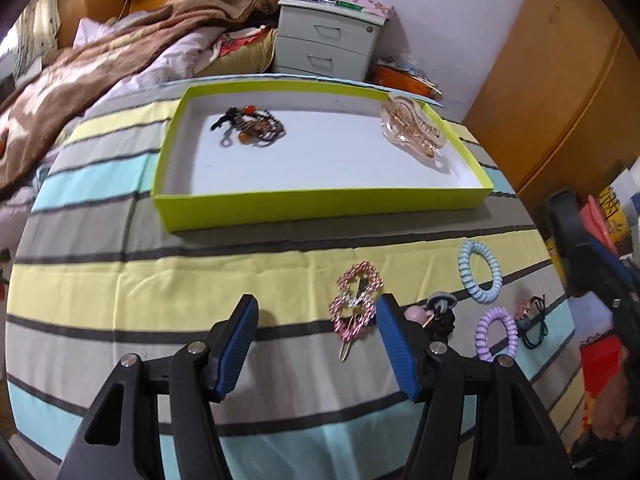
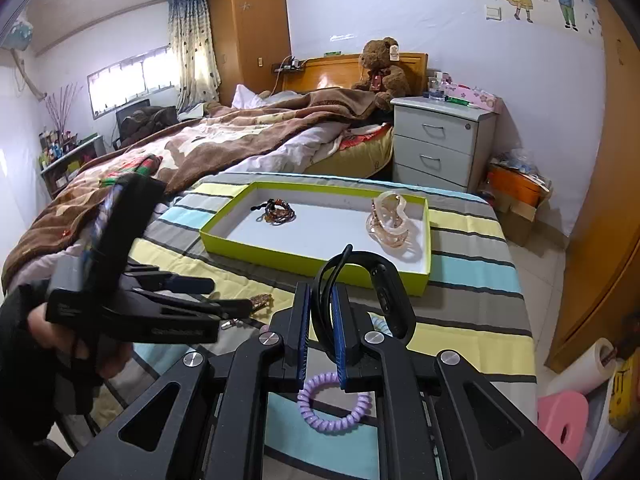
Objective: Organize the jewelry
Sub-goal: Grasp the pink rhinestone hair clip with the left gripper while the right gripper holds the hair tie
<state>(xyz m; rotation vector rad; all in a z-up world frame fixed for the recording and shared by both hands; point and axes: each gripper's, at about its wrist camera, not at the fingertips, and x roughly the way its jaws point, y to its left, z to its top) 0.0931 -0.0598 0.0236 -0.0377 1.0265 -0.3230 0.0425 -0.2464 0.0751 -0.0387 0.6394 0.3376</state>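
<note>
Your right gripper point(image 2: 320, 308) fills the bottom of its own view, its blue pads clenched on the strap of a black fitness band point(image 2: 384, 300), which loops up and to the right above the fingertips; the part of the strap between the pads is hidden. Through the gap behind the fingers you see a lilac spiral hair tie point(image 2: 334, 404) lying on the striped cloth point(image 2: 472, 268), partly covered by the gripper's frame. Your left gripper point(image 1: 316, 320) stands released, its pads well apart over the cloth with nothing between them; a pink beaded hair clip point(image 1: 356, 304) lies just inside its right finger, not touching either pad. That clip shows only as a blurred glint in the right wrist view, behind the left gripper's black body and your hand point(image 2: 60, 340). Only the left wrist view shows the pale blue spiral hair tie point(image 1: 480, 276) and a small cluster beside the right finger, a pink and grey piece with something dark that is hard to make out, plus a dark green elastic cut by blur. Both views show the shallow lime-green box point(image 1: 320, 204) with a white floor farther back: a dark beaded bracelet point(image 1: 252, 126) lies at its left, a translucent amber claw clip point(image 1: 412, 128) at its right corner. The fitness band hangs nearer than the box, above the cloth.
</note>
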